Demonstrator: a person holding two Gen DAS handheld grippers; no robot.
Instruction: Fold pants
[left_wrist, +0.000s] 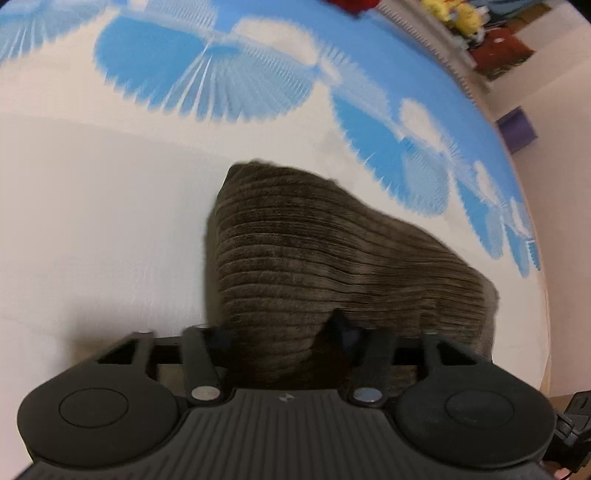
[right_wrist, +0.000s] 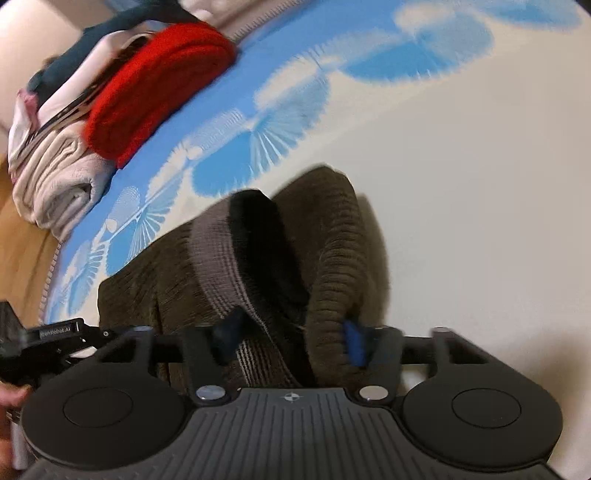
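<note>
Two fisheye views look along two handheld grippers toward a bed covered by a sheet (left_wrist: 92, 221) that is cream with blue fan-shaped prints.

In the left wrist view, the left gripper (left_wrist: 284, 332) sits low in the frame. Brown corduroy pants (left_wrist: 325, 251) rise directly in front of it as a bunched mound on the cream part of the sheet. The cloth fills the gap between the fingers (left_wrist: 338, 325), which are only partly visible and appear to be pinching a fold of the pants. Beyond the pants, past the bed's far edge, a purple box (left_wrist: 517, 129) and yellow soft toys (left_wrist: 458, 14) show, blurred.

In the right wrist view, the right gripper (right_wrist: 290, 336) is also against the pants (right_wrist: 332, 240). Its blue-padded fingers (right_wrist: 352, 343) stand somewhat apart with a thick roll of fabric and the grey ribbed waistband (right_wrist: 218, 266) gathered between them, touching both pads. To the left of the pants, a stack of folded laundry (right_wrist: 55, 177) rests near the bed's edge, with a red folded garment (right_wrist: 155, 85) on top. Part of the other gripper shows just left of the pants.
</note>
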